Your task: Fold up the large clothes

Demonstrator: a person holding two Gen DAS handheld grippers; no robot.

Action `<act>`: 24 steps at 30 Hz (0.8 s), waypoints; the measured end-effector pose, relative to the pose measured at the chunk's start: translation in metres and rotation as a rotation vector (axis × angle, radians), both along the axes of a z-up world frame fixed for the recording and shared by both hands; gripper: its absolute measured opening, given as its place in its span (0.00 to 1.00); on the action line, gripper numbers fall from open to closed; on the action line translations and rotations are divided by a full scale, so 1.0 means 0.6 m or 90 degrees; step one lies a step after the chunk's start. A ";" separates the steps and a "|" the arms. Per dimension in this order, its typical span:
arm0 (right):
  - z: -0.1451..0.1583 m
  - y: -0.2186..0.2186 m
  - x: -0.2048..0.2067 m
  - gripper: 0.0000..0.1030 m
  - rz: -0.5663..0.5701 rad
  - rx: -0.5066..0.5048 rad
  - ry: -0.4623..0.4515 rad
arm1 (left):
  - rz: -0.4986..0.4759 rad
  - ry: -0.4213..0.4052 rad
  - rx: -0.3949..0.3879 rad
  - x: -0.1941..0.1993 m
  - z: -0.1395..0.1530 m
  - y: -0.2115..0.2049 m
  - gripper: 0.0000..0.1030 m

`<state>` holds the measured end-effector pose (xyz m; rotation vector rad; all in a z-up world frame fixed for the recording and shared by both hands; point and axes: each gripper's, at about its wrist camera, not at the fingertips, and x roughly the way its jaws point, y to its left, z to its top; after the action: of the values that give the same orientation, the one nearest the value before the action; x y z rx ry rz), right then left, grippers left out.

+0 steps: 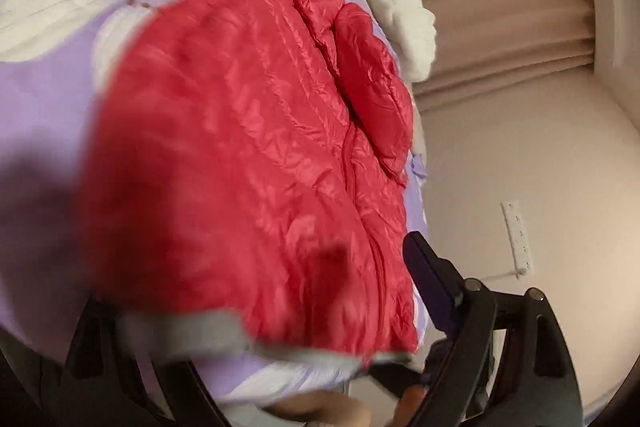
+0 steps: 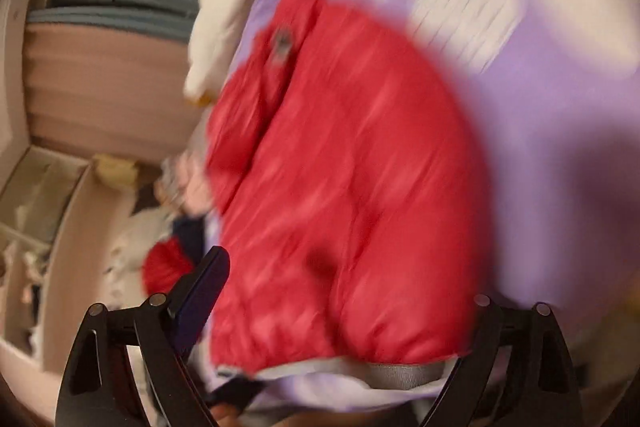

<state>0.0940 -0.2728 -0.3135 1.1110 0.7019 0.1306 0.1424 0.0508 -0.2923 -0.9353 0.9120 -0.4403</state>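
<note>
Grey lining (image 2: 400,375) edges the hem of the red puffer jacket (image 1: 248,163) closest to both cameras, and that hem lies between the spread fingers of each tool. Only one dark finger (image 1: 430,279) of the left gripper (image 1: 256,311) shows clearly, off the jacket's right edge, while the other is hidden under the blurred fabric, so it looks set wide with nothing pinched; the right gripper (image 2: 344,307) likewise stands wide, its one visible finger (image 2: 200,291) just beside the jacket's left edge. Spread over a lilac bedsheet (image 1: 48,115) printed with big white flowers, the jacket lies partly folded, one sleeve (image 1: 372,83) turned in on top, and a white plush toy (image 1: 400,3) sits near its far end. Judging by the shiny quilted shell, the garment should be light, soft and springy, and slippery under hard pads; it will likely puff back open after a fold. A sound hold would be the hem band or a stitched seam, taking both layers together, since the smooth puffed panels may slide out of a pinch
</note>
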 end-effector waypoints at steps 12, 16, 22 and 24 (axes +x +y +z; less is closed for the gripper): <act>-0.013 0.020 0.045 0.09 -0.038 -0.233 -0.002 | 0.089 -0.051 0.285 0.027 -0.009 -0.040 0.16; 0.036 0.019 0.019 0.08 -0.036 -0.250 -0.024 | 0.113 -0.104 0.364 -0.005 0.049 -0.048 0.11; 0.126 0.038 -0.053 0.08 -0.025 -0.308 -0.122 | 0.099 -0.236 0.397 -0.089 0.145 -0.049 0.11; 0.143 0.046 -0.061 0.08 -0.030 -0.330 -0.139 | 0.105 -0.254 0.396 -0.085 0.162 -0.055 0.11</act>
<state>0.0576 -0.2452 -0.2275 0.6041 0.4748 0.0246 0.0915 0.0177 -0.1952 -0.3284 0.5450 -0.1691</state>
